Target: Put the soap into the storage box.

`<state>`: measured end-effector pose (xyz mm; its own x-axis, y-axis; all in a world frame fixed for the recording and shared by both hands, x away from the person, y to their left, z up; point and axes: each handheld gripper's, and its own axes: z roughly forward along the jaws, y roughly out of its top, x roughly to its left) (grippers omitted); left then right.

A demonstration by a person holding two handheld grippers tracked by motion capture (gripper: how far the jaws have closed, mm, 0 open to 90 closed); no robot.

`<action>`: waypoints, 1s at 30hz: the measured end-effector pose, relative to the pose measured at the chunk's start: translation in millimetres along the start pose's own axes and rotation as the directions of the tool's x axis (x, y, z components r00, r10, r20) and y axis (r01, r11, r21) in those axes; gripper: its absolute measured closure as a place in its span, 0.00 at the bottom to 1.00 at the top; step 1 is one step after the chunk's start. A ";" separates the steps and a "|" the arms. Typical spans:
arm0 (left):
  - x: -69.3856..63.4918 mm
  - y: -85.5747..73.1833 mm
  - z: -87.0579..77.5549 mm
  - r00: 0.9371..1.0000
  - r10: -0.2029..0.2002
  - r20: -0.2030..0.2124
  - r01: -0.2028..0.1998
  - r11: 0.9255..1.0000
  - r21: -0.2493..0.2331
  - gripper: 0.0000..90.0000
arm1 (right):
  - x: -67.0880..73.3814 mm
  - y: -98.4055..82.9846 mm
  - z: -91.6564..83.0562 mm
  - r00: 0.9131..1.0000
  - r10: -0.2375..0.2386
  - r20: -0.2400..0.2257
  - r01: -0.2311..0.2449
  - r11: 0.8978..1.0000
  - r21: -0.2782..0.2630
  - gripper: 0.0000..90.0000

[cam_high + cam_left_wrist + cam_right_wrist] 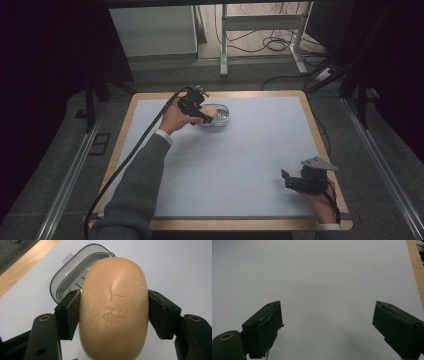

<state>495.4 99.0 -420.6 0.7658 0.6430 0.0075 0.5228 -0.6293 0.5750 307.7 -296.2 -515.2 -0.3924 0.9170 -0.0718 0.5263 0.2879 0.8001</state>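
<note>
— Pale blue-grey covering lies over the counter (240,155), with a wooden border round it and dark floor, cables and metal frame legs beyond the far edge. What is in hand?

— A tan oval bar of soap (115,307). The left hand-held gripper (114,312) is clenched on it, one black pad pressed to each long side. In the high view that gripper (200,111) is near the far edge, left of the middle.

— Which way does the bar run?

— In the left gripper view its long axis runs straight along the jaws, one rounded end toward the camera, the other pointing away at a grey soap dish (72,277). The far end overlaps the dish's open rim; I cannot tell whether it touches. The dish (220,116) sits on the counter just beside the gripper.

— Any lettering?

— A stamped mark shows on the bar's upper face, but it is worn and scuffed, so I cannot read it. White flecks dot the surface.

— And the other hand?

— The right hand-held gripper (295,182) rests near the front right corner, well apart from the soap, with its jaws released and wide, bare counter between them.
</note>
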 end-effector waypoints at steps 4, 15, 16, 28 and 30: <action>4.4 2.8 4.7 1.000 -0.001 0.011 0.001 1.000 0.010 0.36 | -0.3 -0.2 0.1 1.000 0.000 0.000 0.000 1.000 0.000 0.10; 12.5 18.3 24.7 1.000 0.022 0.015 -0.022 0.999 0.038 0.36 | -0.8 -0.5 0.8 1.000 0.002 0.003 -0.002 1.000 0.003 0.10; 13.2 19.6 26.9 1.000 0.019 0.017 -0.019 0.999 0.036 0.36 | -0.9 -0.5 0.9 1.000 0.002 0.003 -0.002 1.000 0.003 0.10; 21.3 26.9 52.0 0.999 0.021 0.036 -0.024 0.998 0.061 0.36 | -2.5 -1.6 1.7 1.000 0.002 0.008 -0.002 1.000 0.009 0.10; 24.4 25.1 58.1 0.999 0.016 0.030 -0.018 0.997 0.071 0.36 | -2.6 -2.1 1.9 1.000 0.005 0.008 -0.005 1.000 0.012 0.10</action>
<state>548.9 73.6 -453.5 0.7853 0.6191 -0.0080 0.5340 -0.6707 0.5149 309.1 -298.6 -517.8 -0.3838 0.9206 -0.0726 0.5369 0.2865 0.7935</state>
